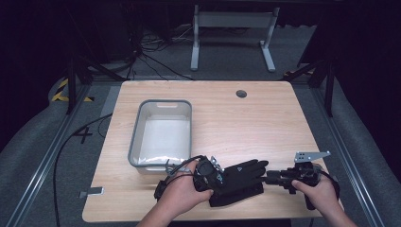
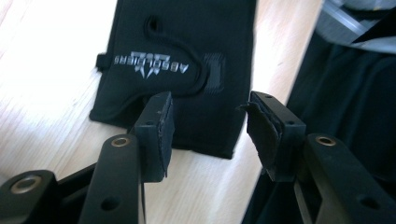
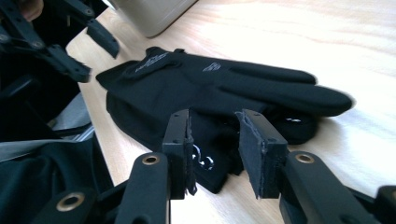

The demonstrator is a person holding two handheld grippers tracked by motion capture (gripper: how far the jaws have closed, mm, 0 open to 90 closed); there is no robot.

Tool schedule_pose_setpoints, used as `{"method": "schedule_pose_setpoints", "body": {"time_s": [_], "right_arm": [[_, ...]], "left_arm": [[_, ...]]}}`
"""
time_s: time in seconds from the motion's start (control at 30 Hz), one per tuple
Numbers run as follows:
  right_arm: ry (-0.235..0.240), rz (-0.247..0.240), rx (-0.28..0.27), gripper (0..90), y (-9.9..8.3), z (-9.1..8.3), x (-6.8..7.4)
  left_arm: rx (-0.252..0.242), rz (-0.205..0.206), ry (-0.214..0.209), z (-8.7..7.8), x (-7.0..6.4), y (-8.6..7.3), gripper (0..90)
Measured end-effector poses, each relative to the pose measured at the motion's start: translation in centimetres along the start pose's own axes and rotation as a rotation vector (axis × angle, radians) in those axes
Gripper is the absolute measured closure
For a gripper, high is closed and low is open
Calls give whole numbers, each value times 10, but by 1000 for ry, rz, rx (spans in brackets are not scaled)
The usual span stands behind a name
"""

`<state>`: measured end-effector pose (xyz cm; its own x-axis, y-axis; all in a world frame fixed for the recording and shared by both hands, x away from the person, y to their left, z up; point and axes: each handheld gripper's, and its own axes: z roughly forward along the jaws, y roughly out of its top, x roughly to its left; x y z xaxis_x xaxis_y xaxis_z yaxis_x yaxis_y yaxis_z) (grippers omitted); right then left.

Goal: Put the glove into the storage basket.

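Note:
A black glove (image 1: 243,174) lies flat near the table's front edge, on top of a second black glove (image 1: 236,195). Its cuff, with a grey logo (image 2: 152,63), faces my left gripper (image 2: 210,126), which stands open just above the cuff end (image 1: 210,176). My right gripper (image 3: 215,144) is open at the finger end (image 1: 267,178), its jaws low beside the lower glove (image 3: 215,172); the upper glove's fingers (image 3: 280,91) stretch out behind them. Neither gripper holds anything. The left gripper's jaws (image 3: 79,46) also appear beyond the cuff in the right gripper view.
A grey plastic bin (image 1: 135,137) stands on the wooden table (image 1: 246,123) just behind the gloves, left of centre; its corner (image 3: 149,14) is close to the cuff. Dark cloth (image 2: 345,93) hangs beyond the table's front edge. A cable hole (image 1: 241,93) sits at the back.

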<state>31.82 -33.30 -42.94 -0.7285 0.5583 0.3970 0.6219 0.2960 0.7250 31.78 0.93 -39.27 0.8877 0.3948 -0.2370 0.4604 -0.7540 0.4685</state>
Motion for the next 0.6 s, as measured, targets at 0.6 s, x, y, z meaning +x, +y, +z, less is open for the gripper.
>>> {"method": "schedule_pose_setpoints", "body": {"time_s": [0.6], "right_arm": [[-113, -162, 80, 535, 40, 31, -6]], "left_arm": [[-125, -119, 123, 13, 20, -1, 554]]}}
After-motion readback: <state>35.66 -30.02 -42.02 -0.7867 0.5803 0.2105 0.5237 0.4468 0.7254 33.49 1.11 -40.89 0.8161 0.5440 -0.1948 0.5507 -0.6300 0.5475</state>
